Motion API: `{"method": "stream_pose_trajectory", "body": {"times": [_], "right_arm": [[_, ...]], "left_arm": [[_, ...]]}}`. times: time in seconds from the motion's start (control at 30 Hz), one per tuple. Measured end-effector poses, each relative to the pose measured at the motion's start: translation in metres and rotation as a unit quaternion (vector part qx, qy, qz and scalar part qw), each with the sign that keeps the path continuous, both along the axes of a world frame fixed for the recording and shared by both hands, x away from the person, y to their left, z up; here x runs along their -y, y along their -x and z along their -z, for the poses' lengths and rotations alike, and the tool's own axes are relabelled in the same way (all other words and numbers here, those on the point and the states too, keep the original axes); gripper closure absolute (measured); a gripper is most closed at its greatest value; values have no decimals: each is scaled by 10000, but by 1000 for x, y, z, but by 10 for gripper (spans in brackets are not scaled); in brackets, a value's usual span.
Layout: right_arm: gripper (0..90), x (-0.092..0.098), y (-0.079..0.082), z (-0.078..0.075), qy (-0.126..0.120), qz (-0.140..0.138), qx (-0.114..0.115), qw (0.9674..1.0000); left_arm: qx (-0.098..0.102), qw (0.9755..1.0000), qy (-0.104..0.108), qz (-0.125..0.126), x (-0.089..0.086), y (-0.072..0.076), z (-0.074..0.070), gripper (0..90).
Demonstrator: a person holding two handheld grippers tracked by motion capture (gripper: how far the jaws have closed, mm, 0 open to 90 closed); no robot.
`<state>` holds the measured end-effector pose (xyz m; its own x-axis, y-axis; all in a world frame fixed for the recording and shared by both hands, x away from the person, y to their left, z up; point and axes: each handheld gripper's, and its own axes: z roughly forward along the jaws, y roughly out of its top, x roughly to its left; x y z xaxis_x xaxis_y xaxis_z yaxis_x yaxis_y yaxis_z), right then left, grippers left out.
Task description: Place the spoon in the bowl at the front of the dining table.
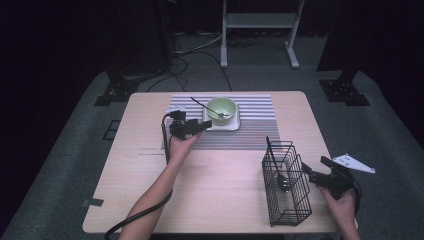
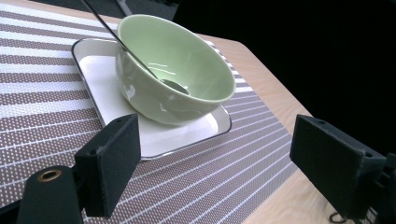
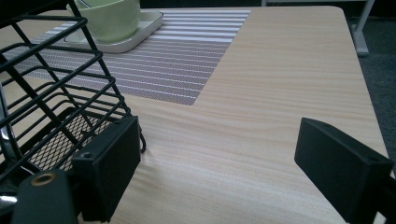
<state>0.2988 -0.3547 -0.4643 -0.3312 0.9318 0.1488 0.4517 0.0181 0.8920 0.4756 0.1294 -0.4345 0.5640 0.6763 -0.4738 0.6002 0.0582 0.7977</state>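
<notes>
Two black spoons are in play here. One long-handled spoon (image 1: 210, 109) rests in the pale green ceramic bowl (image 1: 221, 110), its head down in the hollow and its handle leaning out over the far-left rim, so it stays propped by the bowl's wall. The bowl sits on a small white square tray (image 1: 235, 124), which in turn lies on a brown-and-white striped woven placemat (image 1: 255, 117) on the light wooden table (image 1: 215, 190); the stack looks like a laid place setting.

The left gripper (image 1: 197, 127) hovers just beside the tray's near-left edge, pointing at the bowl. In the left gripper view its two pads (image 2: 112, 163) stand wide apart with nothing between them, so the claw is released; that fits a spoon set down in the bowl, or an approach to lift it.

The second dark spoon (image 1: 280, 175) stands in the black wire cutlery basket (image 1: 287, 200) near the table's right front corner, where the tall sides hold it upright. The right gripper (image 1: 312, 176) waits just beside the basket's right wall, touching nothing. In the right gripper view its pads (image 3: 109, 163) also stand apart over bare wood, released and empty.
</notes>
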Motion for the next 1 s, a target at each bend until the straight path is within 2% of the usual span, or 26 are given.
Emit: {"method": "stream_pose_trajectory", "body": {"times": [0.27, 0.47, 0.63, 0.77, 1.0], "right_arm": [[133, 1, 0, 0, -5, -2, 19, 10000], [133, 0, 0, 0, 9, -6, 5, 10000], [133, -1, 0, 0, 33, -11, 10, 10000], [133, -2, 0, 0, 50, -8, 3, 10000], [133, -1, 0, 0, 52, -5, -1, 10000]], "left_arm": [[74, 9998, -107, 120, 1, 9, -3, 128], [71, 9998, -111, 161, 0, 18, -2, 109], [49, 9994, -163, 302, 1, 26, -3, 97], [114, 9989, -254, 381, 1, 32, -7, 96], [159, 9983, -292, 479, -1, 41, -10, 96]]}}
